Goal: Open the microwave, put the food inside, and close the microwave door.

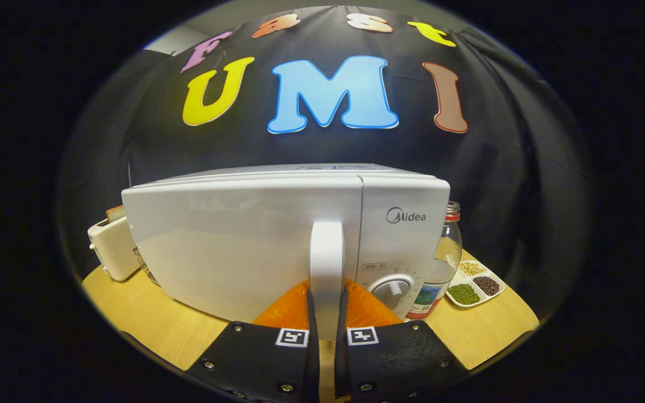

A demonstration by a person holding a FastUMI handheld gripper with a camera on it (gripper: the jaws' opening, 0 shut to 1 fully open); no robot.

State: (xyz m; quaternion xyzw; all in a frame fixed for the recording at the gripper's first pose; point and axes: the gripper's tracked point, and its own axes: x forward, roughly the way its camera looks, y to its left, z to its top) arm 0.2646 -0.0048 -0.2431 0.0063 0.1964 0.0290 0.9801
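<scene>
A white microwave (233,246) stands on the wooden table (149,324), straight ahead of me. Its tall white door handle (326,252) runs upright between the door and the control panel with a round knob (392,290). My gripper (327,313) is shut on the lower part of this handle, with one finger (291,308) pressing on each side. The door lies close to the microwave's body; whether it is a crack ajar I cannot tell.
A cream toaster (111,246) with a slice of bread in it sits left of the microwave. To the right stand a glass jar (444,263) with a red lid and a white divided dish (476,282) of beans.
</scene>
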